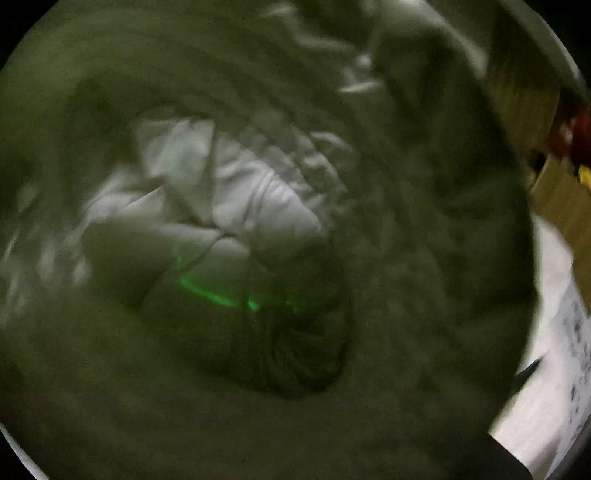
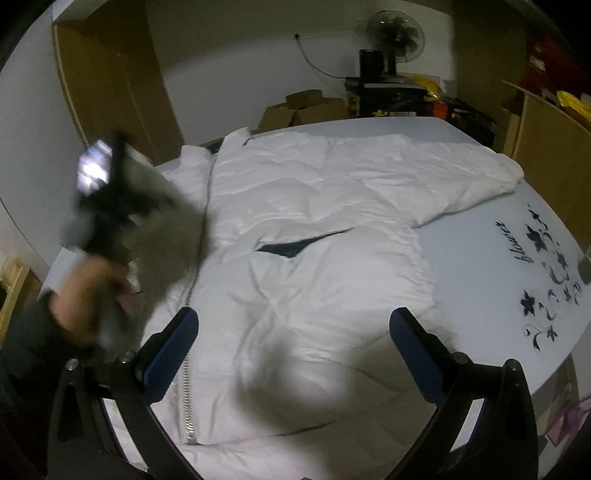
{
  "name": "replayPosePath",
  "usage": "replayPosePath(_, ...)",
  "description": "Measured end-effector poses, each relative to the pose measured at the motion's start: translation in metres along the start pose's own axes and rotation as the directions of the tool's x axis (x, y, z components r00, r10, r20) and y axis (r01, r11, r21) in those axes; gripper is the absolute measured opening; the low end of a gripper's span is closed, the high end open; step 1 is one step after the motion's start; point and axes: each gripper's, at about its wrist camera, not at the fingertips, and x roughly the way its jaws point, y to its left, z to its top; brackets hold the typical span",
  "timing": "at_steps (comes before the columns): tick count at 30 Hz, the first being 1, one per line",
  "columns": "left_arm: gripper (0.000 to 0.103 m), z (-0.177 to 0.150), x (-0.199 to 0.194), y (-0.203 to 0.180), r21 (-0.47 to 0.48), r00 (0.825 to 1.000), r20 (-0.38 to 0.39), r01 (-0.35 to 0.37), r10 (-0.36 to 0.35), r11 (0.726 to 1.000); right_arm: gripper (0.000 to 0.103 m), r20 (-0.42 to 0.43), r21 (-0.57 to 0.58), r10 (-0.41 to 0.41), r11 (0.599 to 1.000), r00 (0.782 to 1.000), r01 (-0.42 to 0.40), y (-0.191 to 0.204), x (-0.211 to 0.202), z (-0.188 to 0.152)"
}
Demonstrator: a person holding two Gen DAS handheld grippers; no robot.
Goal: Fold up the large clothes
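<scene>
A large white padded jacket (image 2: 314, 236) with a metal zip lies spread on the bed, one sleeve stretched to the right. My right gripper (image 2: 293, 332) is open, hovering above the jacket's lower part, holding nothing. My left gripper (image 2: 107, 199) appears blurred at the left, in a hand, with grey-green furry cloth (image 2: 173, 236) bunched around it; its jaws are hidden. The left wrist view is filled by this blurred greenish cloth (image 1: 406, 258) with white fabric (image 1: 229, 192) behind it.
The bed sheet (image 2: 517, 266) has a black flower print at the right. Cardboard boxes (image 2: 303, 107), a dark stand with a fan (image 2: 395, 33) and wooden cupboards (image 2: 110, 74) stand beyond the bed.
</scene>
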Motion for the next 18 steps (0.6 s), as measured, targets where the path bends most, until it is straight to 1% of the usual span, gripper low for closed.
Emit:
replayPosePath(1, 0.006, -0.006, 0.008, -0.007, 0.012, 1.000, -0.003, -0.023, 0.024, 1.000, 0.103, 0.003, 0.006, -0.001, 1.000, 1.000, 0.001, -0.005, -0.001, 0.000)
replayPosePath(2, 0.006, -0.009, 0.007, -0.012, 0.025, 0.999, 0.029, -0.039, 0.039, 0.999, 0.103, 0.006, 0.015, -0.003, 1.000, 1.000, 0.003, -0.009, -0.003, 0.000)
replayPosePath(3, 0.008, -0.009, 0.006, -0.018, 0.041, 0.998, 0.040, -0.054, 0.052, 0.998, 0.103, 0.009, 0.028, -0.002, 1.000, 1.000, 0.002, -0.015, -0.003, 0.000)
replayPosePath(4, 0.008, -0.008, 0.005, -0.021, 0.044, 0.998, 0.036, -0.052, 0.050, 0.998, 0.103, 0.011, 0.038, 0.002, 0.999, 1.000, -0.002, -0.019, -0.003, 0.001)
replayPosePath(7, 0.010, -0.005, -0.002, -0.023, 0.034, 0.999, 0.036, 0.012, -0.013, 0.999, 0.103, -0.003, 0.060, 0.013, 0.998, 1.000, -0.012, -0.026, 0.003, 0.006)
replayPosePath(8, 0.010, -0.005, -0.007, -0.021, 0.007, 0.998, 0.043, 0.053, -0.053, 0.999, 0.103, -0.007, 0.066, 0.020, 0.998, 1.000, -0.019, -0.027, 0.005, 0.008)
replayPosePath(9, 0.010, -0.006, -0.013, -0.019, -0.017, 0.995, 0.055, 0.079, -0.078, 0.997, 0.103, -0.005, 0.073, 0.027, 0.997, 1.000, -0.026, -0.026, 0.006, 0.012)
replayPosePath(11, 0.010, -0.008, -0.032, -0.018, -0.051, 0.987, 0.110, 0.127, -0.121, 0.991, 0.103, 0.005, 0.076, 0.026, 0.997, 1.000, -0.026, -0.025, 0.004, 0.016)
replayPosePath(13, 0.011, -0.013, -0.052, -0.026, -0.016, 0.975, 0.179, 0.133, -0.128, 0.991, 0.103, 0.017, 0.057, 0.018, 0.998, 1.000, -0.019, -0.017, 0.003, 0.025)
replayPosePath(14, 0.013, -0.014, -0.058, -0.036, 0.021, 0.972, 0.203, 0.120, -0.121, 0.993, 0.103, 0.023, 0.041, 0.012, 0.999, 1.000, -0.013, -0.012, 0.002, 0.029)
replayPosePath(15, 0.024, -0.013, -0.057, -0.047, 0.062, 0.975, 0.197, 0.091, -0.102, 0.994, 0.103, 0.026, 0.026, 0.009, 1.000, 1.000, -0.010, -0.005, 0.001, 0.034)
replayPosePath(16, 0.029, -0.011, -0.050, -0.055, 0.085, 0.982, 0.163, 0.087, -0.100, 0.993, 0.103, 0.029, 0.017, 0.011, 1.000, 1.000, -0.011, -0.001, -0.001, 0.037)
replayPosePath(17, 0.032, -0.006, -0.039, -0.064, 0.082, 0.986, 0.113, 0.116, -0.125, 0.990, 0.103, 0.036, 0.012, 0.013, 1.000, 0.999, -0.014, 0.003, -0.003, 0.040)
replayPosePath(18, 0.032, 0.000, -0.027, -0.071, 0.080, 0.989, 0.070, 0.122, -0.127, 0.989, 0.103, 0.050, 0.006, 0.017, 1.000, 0.999, -0.017, 0.009, -0.009, 0.044)
